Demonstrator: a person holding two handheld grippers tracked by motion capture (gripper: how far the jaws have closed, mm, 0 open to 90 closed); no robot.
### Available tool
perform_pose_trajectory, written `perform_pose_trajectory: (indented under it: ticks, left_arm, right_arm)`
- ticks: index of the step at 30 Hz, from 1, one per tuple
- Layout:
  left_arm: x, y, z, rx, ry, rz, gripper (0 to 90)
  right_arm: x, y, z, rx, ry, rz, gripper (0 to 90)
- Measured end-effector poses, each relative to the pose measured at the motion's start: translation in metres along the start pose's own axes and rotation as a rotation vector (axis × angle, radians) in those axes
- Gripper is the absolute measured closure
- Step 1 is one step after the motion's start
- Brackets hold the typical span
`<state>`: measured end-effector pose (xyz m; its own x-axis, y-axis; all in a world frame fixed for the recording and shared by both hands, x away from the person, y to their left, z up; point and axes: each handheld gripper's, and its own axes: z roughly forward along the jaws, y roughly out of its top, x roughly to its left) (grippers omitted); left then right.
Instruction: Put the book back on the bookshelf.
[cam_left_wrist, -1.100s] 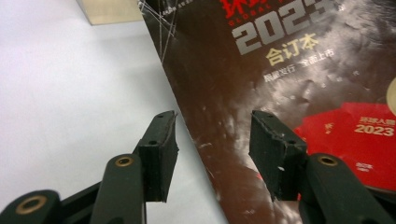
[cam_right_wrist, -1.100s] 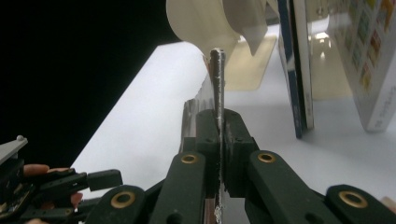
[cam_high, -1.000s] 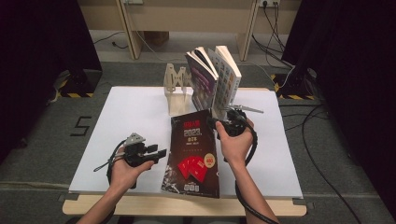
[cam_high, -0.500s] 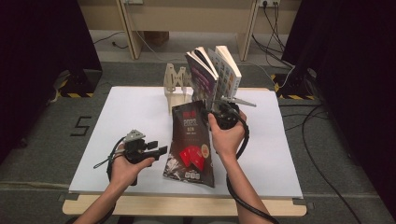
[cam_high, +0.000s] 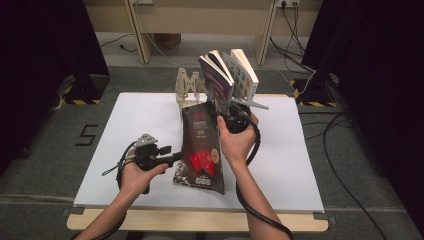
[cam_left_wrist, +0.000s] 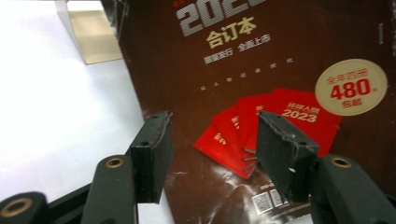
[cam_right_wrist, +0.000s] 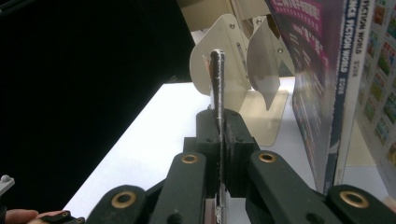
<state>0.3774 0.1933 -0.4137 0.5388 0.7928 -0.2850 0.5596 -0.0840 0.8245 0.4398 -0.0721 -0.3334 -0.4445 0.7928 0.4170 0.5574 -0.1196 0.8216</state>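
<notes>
Near the rack, right gripper has tilted brown magazine higher.

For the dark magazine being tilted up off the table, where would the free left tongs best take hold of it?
Probably the magazine's left long edge, approached from the left. The right tongs pinch its top right edge, so it stands tilted with that side free. The left tongs, whose jaws have just been opening with nothing between them, already face it.

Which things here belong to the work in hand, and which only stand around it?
In use:
- dark brown glossy magazine
- right gripper, clamped on its edge
- left gripper, jaws just opened
- pale wooden slotted book rack

Standing by:
- two upright paperback books
- white table sheet
</notes>
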Motion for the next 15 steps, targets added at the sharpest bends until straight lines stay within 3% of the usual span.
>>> perform_pose_trajectory:
  ticks: [15]
  left_arm:
    - [-0.006,0.014,0.005,-0.008,-0.014,0.018,43.9]
  right_arm:
    - [0.006,0.006,0.010,-0.031,-0.015,-0.016,87.4]
